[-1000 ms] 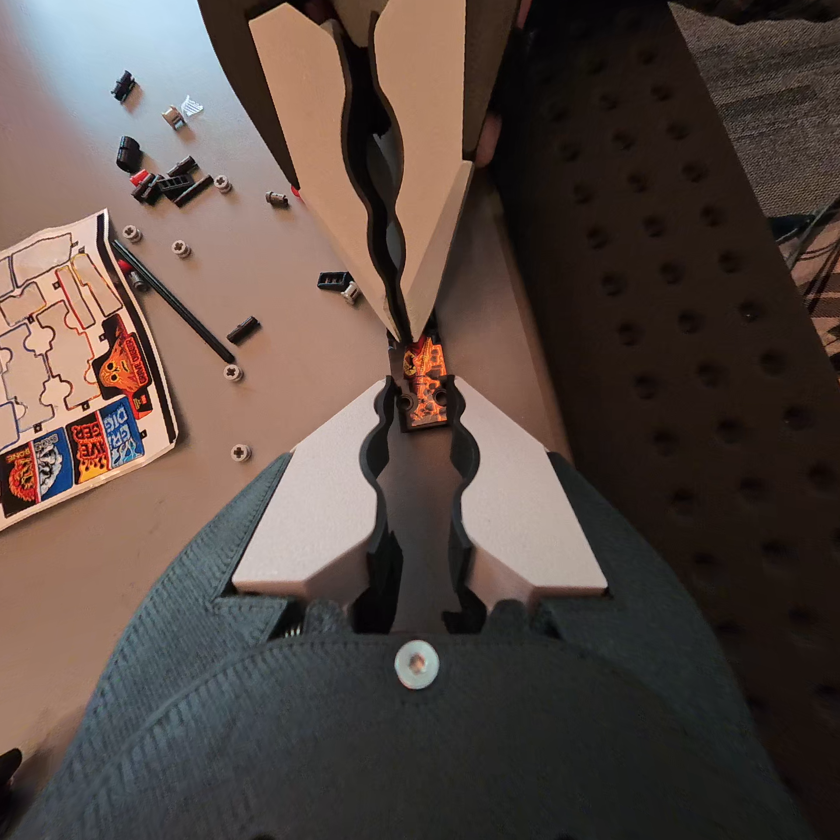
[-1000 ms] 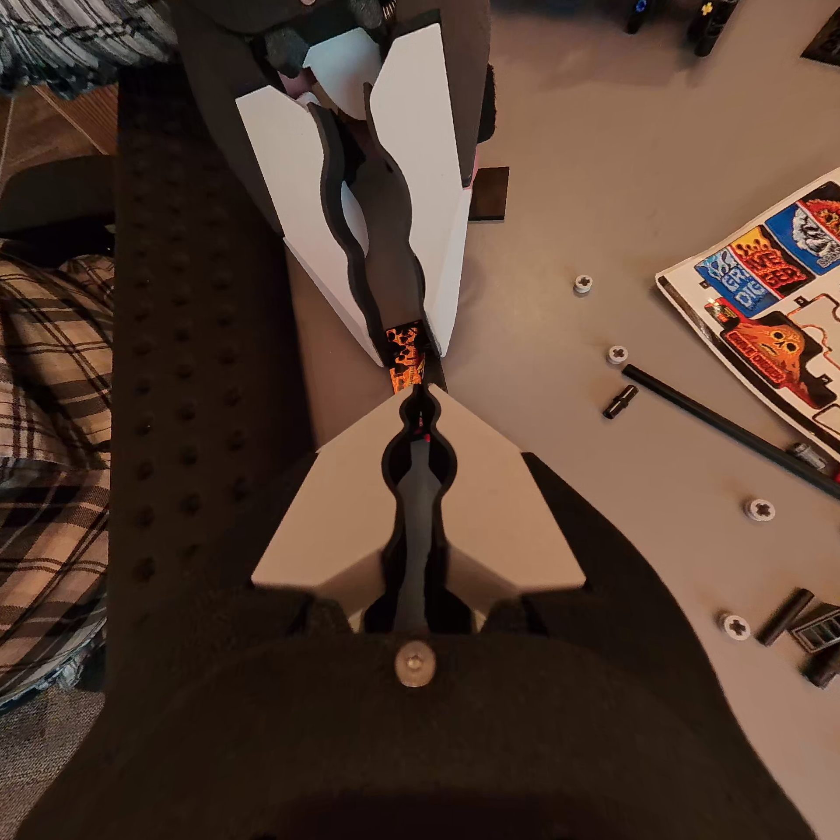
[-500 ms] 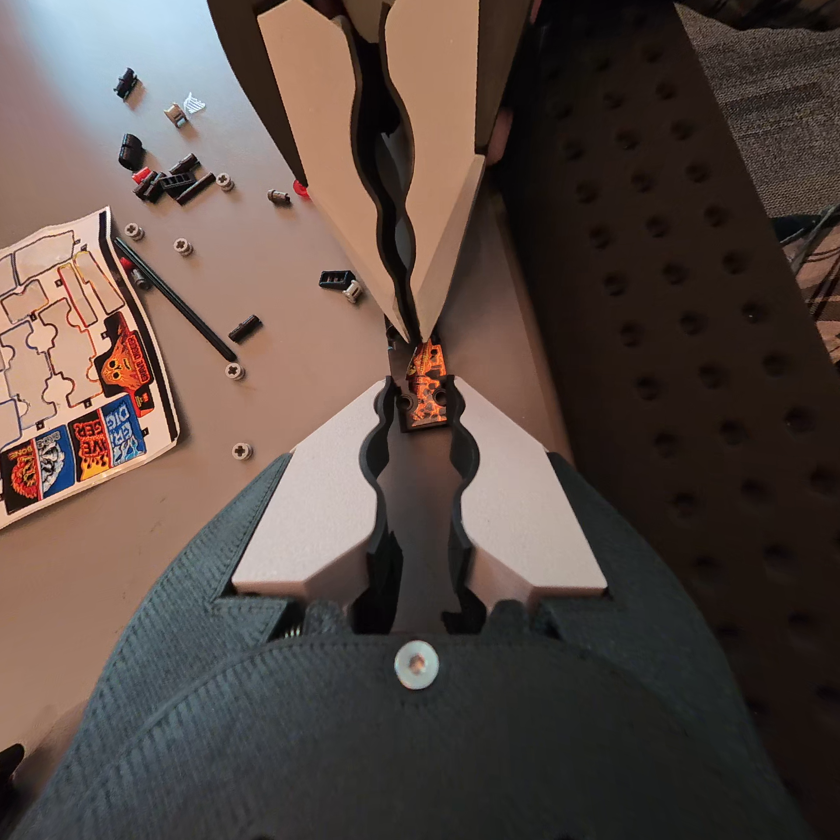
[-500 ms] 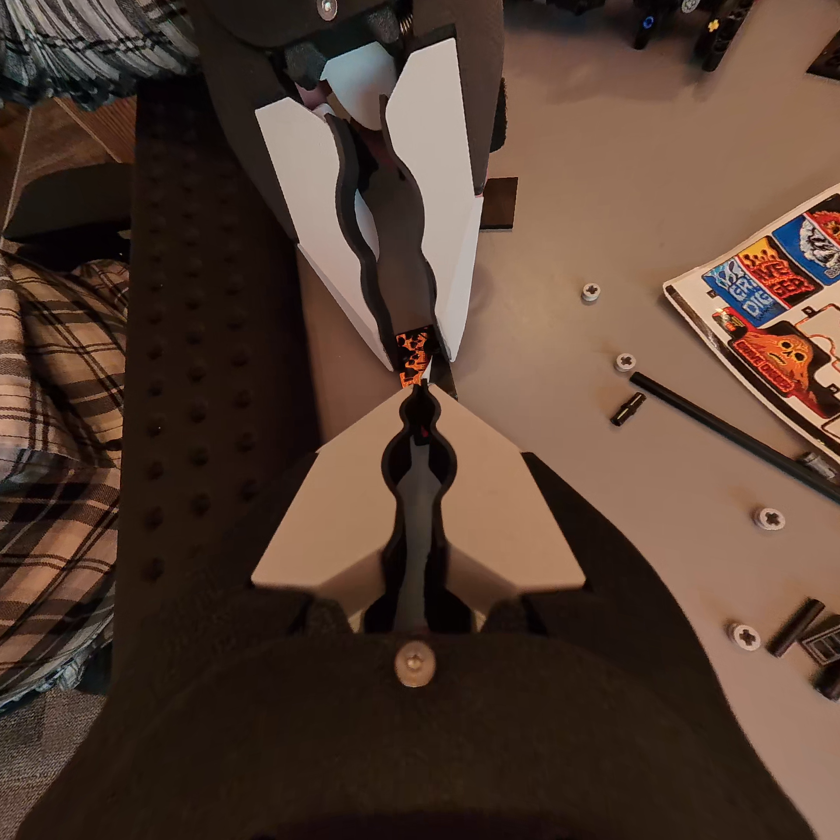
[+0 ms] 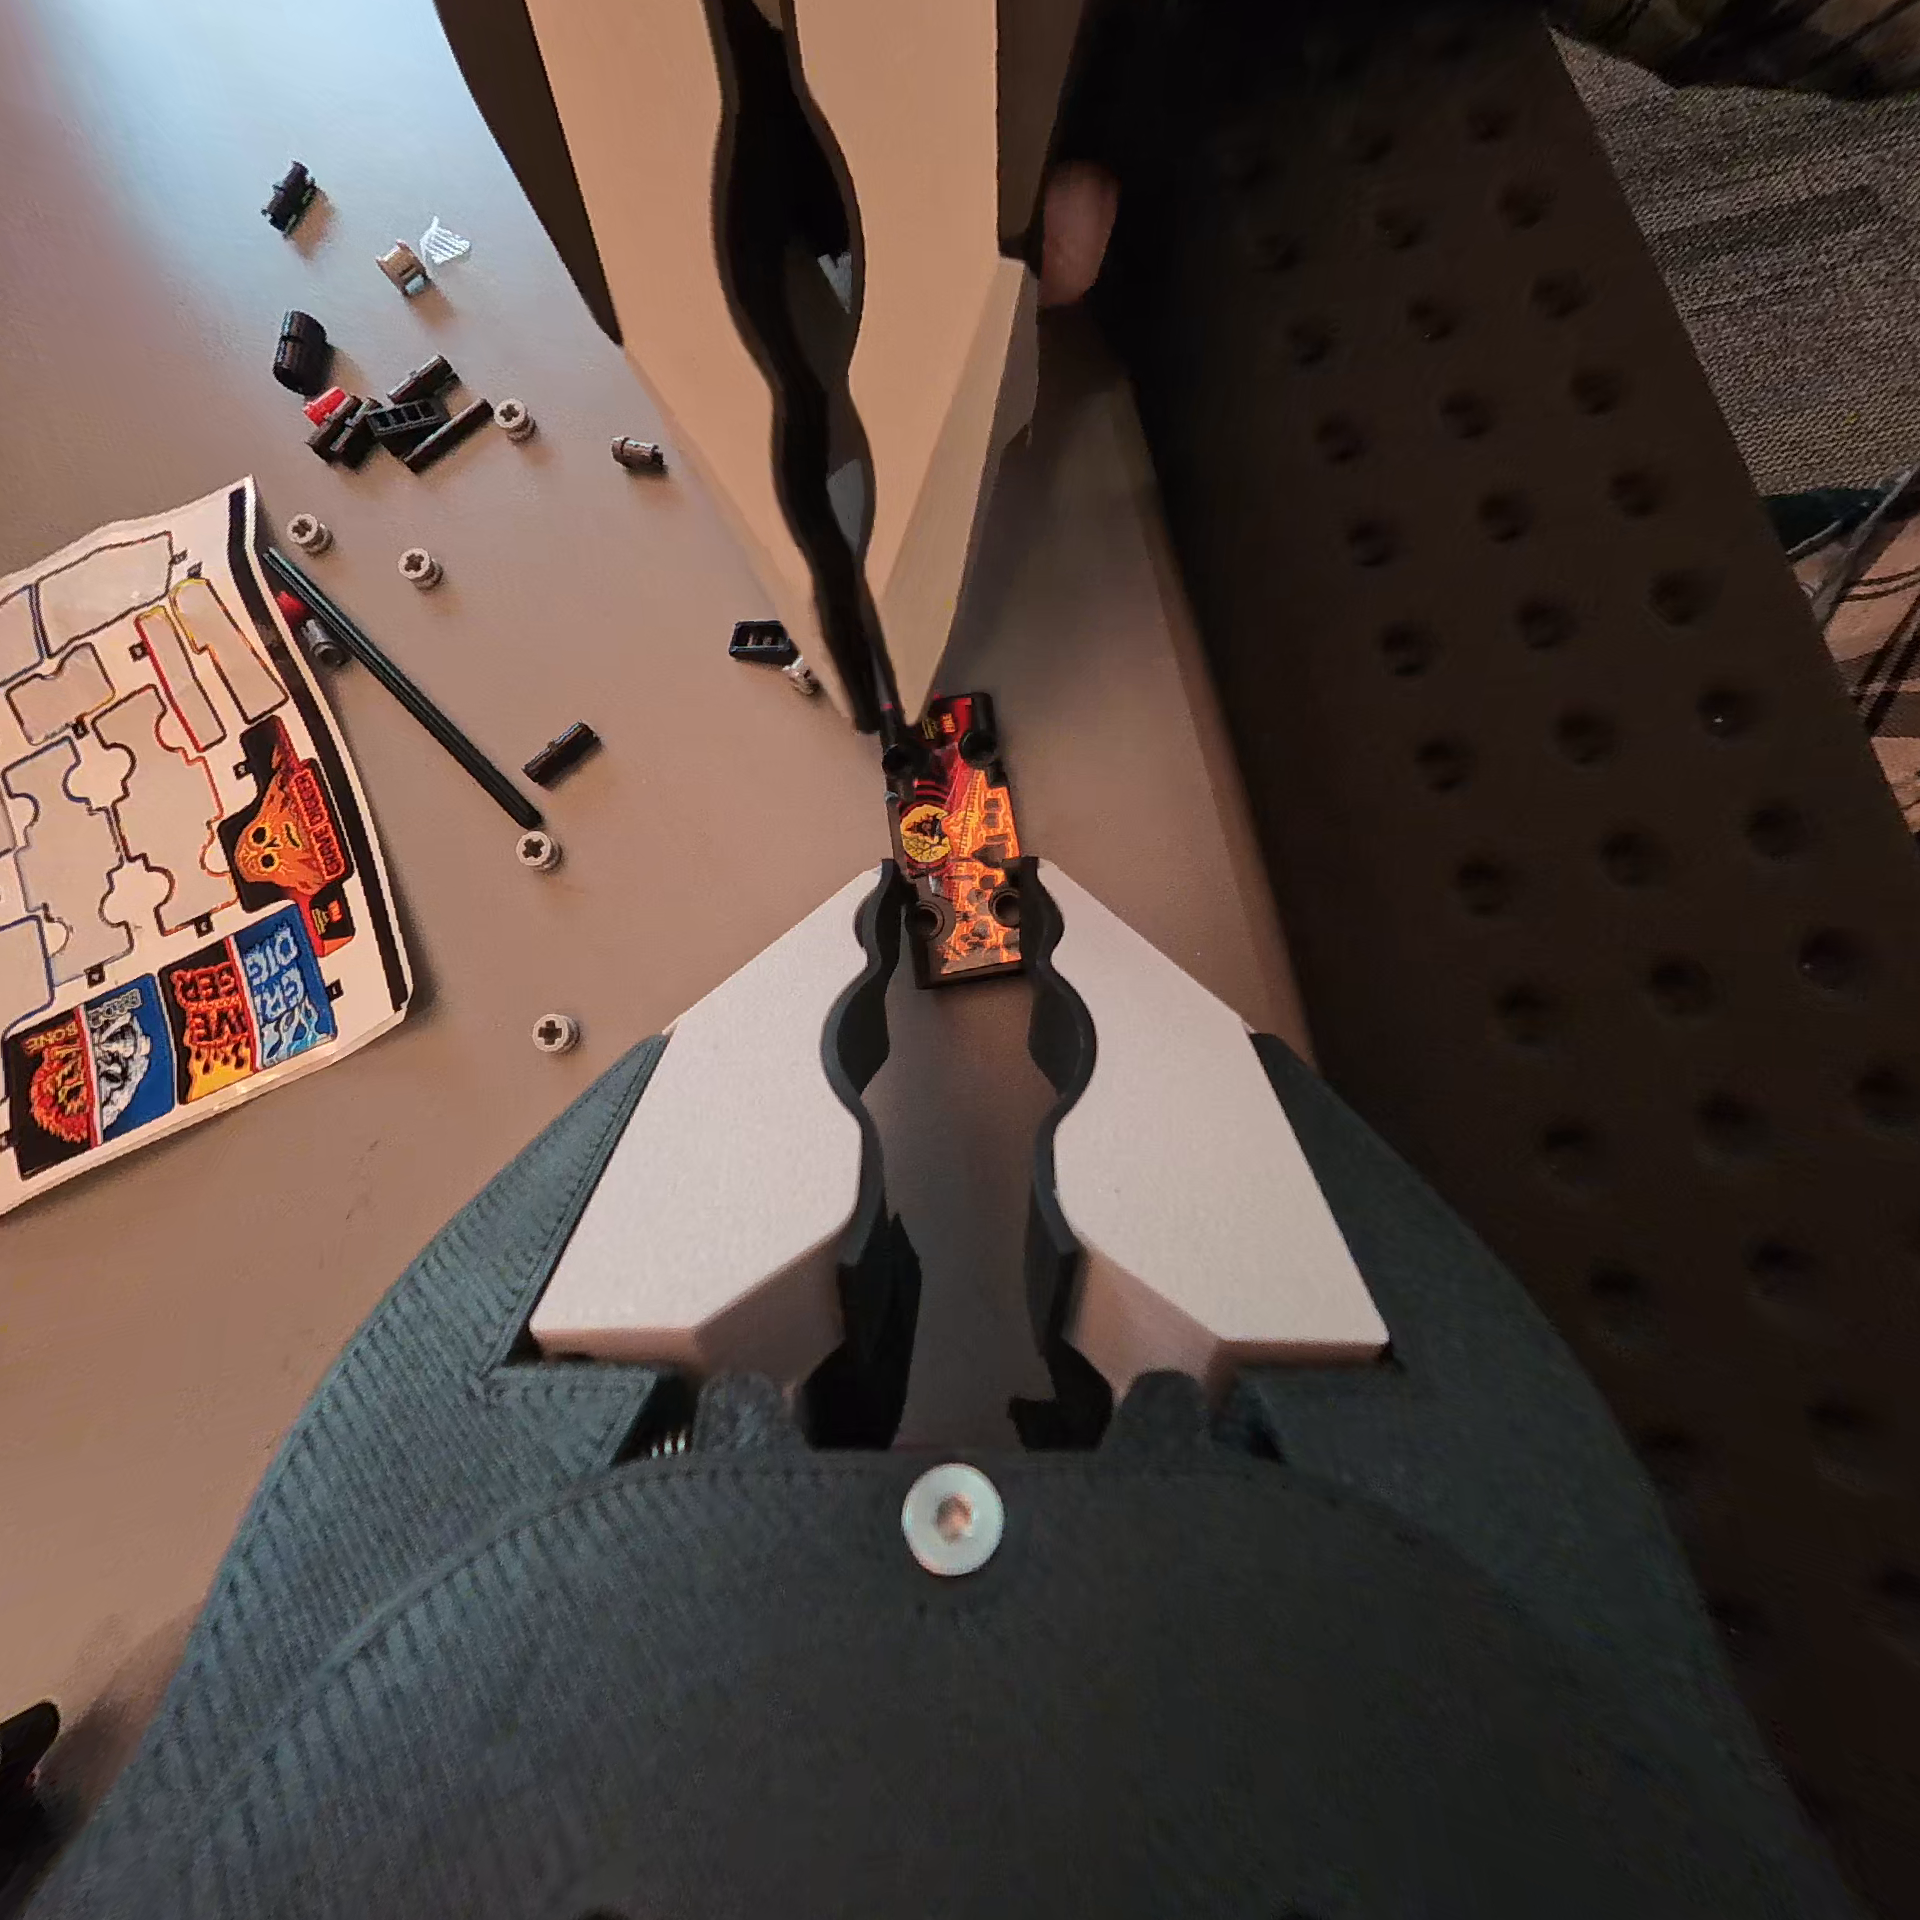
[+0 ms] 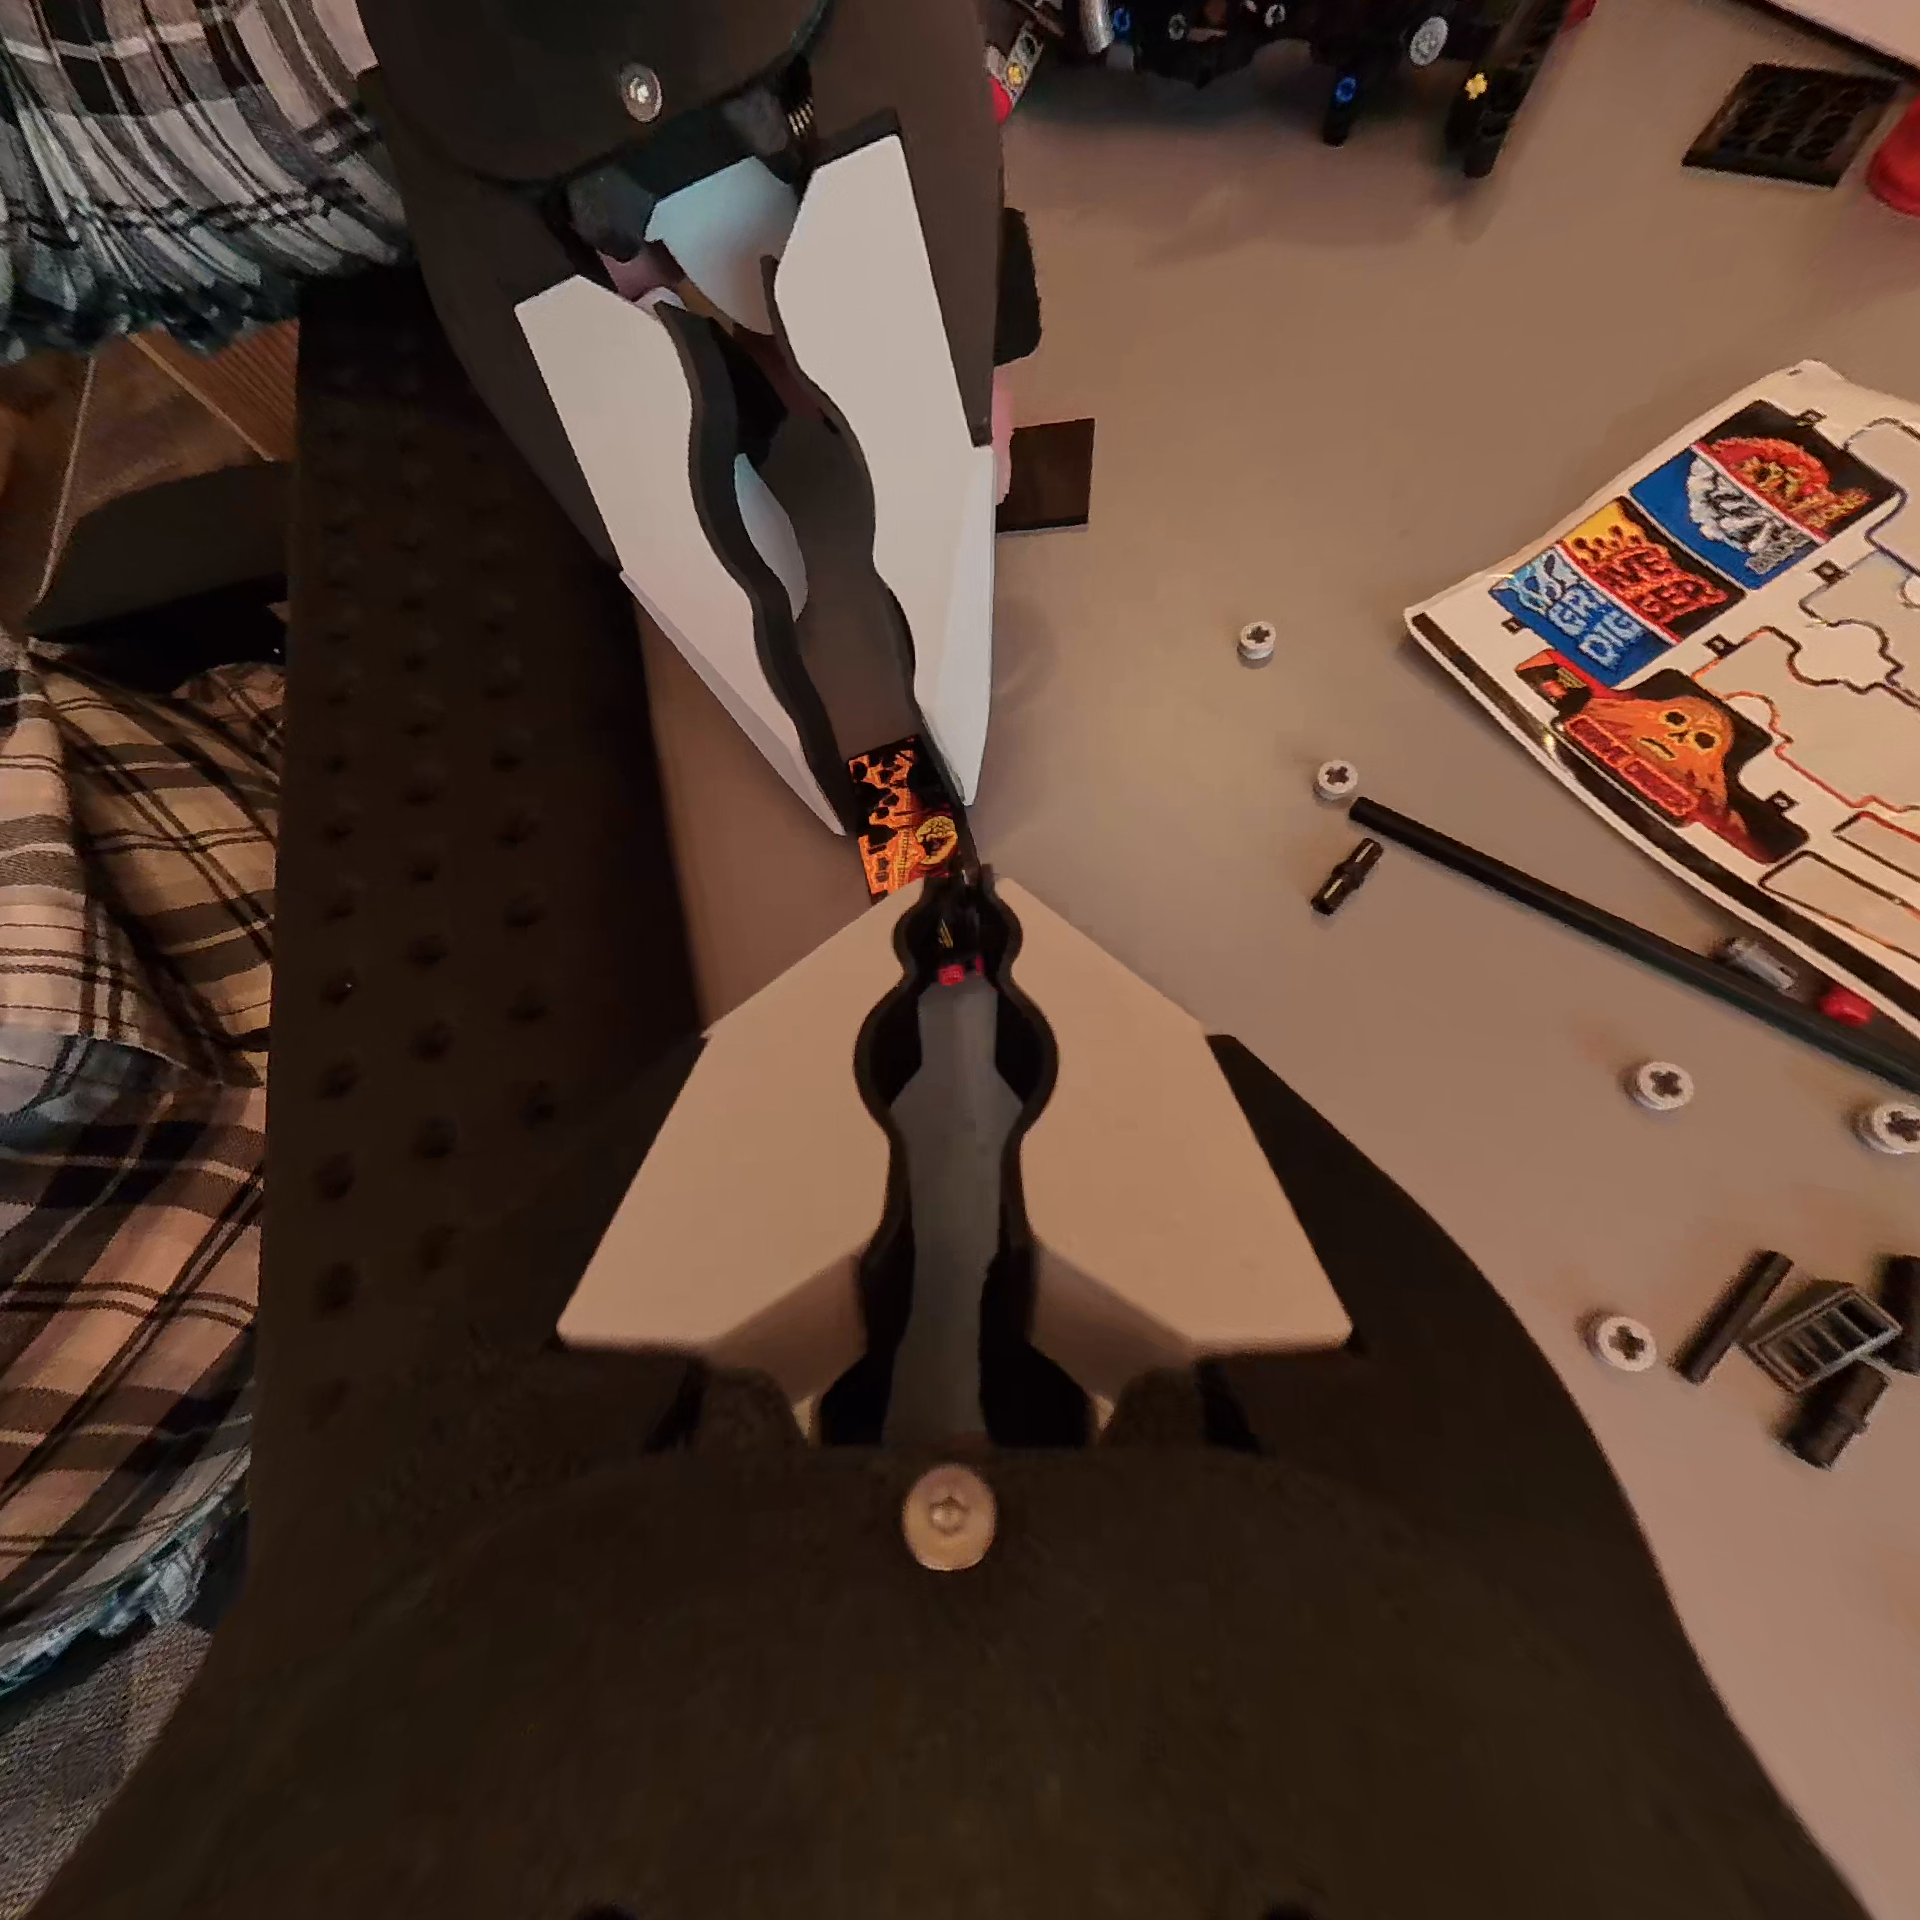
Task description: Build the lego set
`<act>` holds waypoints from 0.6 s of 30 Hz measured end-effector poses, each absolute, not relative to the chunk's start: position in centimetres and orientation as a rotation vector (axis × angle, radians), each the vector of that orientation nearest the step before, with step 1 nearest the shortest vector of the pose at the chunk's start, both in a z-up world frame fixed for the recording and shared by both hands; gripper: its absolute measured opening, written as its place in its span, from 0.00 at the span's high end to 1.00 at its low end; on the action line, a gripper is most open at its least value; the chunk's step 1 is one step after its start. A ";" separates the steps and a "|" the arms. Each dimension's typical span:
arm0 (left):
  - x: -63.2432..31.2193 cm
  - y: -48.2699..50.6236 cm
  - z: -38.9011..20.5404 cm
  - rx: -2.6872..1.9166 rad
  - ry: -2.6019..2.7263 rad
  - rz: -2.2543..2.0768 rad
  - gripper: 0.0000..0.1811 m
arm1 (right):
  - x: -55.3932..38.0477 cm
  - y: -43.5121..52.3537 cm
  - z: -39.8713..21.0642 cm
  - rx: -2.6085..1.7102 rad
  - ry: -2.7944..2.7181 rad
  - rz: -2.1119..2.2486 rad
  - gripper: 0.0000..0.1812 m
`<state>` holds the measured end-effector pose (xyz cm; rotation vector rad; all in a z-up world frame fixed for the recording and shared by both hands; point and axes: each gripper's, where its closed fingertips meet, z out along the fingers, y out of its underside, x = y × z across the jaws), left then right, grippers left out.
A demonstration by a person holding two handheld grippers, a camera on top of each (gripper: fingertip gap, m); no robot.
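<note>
- Panel [image 5: 961, 873], black with an orange flame sticker, sits pinched at its near end between my left gripper [image 5: 961, 914] fingertips, low over the grey table [image 5: 623, 935] beside the dark perforated strip [image 5: 1558, 727].
- My right gripper [image 6: 961, 914] has its fingertips pressed together on something thin and dark with a red end; I cannot tell what it is, only that it meets the panel's far end.
- To do this step well, I judge the left should hold the panel steady and level while the right presses gently along the panel's length, without twisting, so nothing slips.
- Left wrist view shows the panel's face, its holes and the full sticker; the right wrist view gives only a narrow slice of it.
- Right wrist view alone shows the red-tipped bit inside my right fingers, and built parts at the table's far edge.
- Sticker sheet [image 5: 156, 831], black axle [image 5: 405, 691] and loose grey bushes lie well left of the panel.
</note>
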<state>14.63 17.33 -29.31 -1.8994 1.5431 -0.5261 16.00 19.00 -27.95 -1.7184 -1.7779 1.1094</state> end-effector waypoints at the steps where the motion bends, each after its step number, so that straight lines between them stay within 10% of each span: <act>1: 14.6 17.3 -29.3 -1.900 1.543 -0.526 0.88 | 16.1 19.0 -28.1 -1.729 -1.779 1.110 0.96; 18: 14.7 17.3 -29.3 -1.900 1.542 -0.528 0.88 | 16.2 18.1 -28.8 -1.700 -1.873 1.076 1.00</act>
